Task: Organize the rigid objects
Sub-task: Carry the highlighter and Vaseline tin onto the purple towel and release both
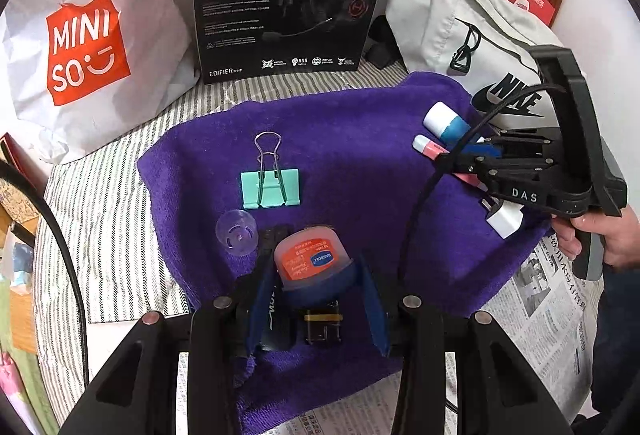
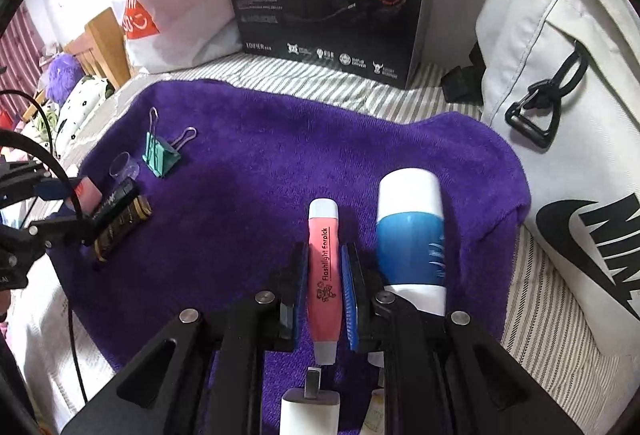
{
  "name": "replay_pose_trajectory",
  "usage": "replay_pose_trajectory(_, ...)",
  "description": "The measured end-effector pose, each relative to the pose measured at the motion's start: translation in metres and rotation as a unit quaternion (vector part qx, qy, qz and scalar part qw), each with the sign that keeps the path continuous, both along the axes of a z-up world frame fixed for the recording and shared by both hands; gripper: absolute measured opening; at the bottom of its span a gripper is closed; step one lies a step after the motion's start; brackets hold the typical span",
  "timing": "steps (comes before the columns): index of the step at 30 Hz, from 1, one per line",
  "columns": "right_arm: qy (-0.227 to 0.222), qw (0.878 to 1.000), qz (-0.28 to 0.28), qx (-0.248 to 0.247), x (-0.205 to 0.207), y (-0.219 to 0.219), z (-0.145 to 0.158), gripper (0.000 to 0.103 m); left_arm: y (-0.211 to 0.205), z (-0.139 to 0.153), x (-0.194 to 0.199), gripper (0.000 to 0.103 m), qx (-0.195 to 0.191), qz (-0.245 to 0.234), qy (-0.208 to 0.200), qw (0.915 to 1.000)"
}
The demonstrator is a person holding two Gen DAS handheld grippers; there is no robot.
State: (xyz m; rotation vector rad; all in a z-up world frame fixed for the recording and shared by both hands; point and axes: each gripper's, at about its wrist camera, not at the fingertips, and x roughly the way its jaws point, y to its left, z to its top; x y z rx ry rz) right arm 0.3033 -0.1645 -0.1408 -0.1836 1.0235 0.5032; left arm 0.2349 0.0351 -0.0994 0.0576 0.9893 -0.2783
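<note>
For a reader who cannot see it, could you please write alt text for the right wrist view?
The right gripper brackets a pink flashlight pen lying on a purple towel, a blue-and-white tube beside it.
</note>
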Motion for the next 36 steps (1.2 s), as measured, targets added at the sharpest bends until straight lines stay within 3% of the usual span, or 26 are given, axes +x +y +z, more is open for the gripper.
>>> replay_pose_trajectory(7, 0.000, 1.000, 0.003, 0.001, -0.002, 0.000, -0.006, 0.018, 0.000, 0.000, 0.001, 0.040, 0.005, 0.003, 0.003, 1.0000)
replay_pose_trajectory(9, 0.002, 1.000, 0.006, 0.004, -0.002, 0.000, -0.006, 0.026, -0.001, 0.000, 0.001, 0.040, 0.011, 0.005, 0.001, 0.9999)
replay_pose_trajectory(18, -0.014, 1.000, -0.005, 0.005, -0.019, -0.017, 0.012, 0.039, -0.005, -0.007, 0.017, 0.040, 0.008, -0.002, 0.007, 0.9999)
replay_pose_trajectory(36, -0.019, 0.999, -0.022, 0.035, -0.055, -0.049, 0.025, 0.039, -0.043, -0.031, 0.069, 0.040, 0.041, -0.033, 0.020, 0.9984)
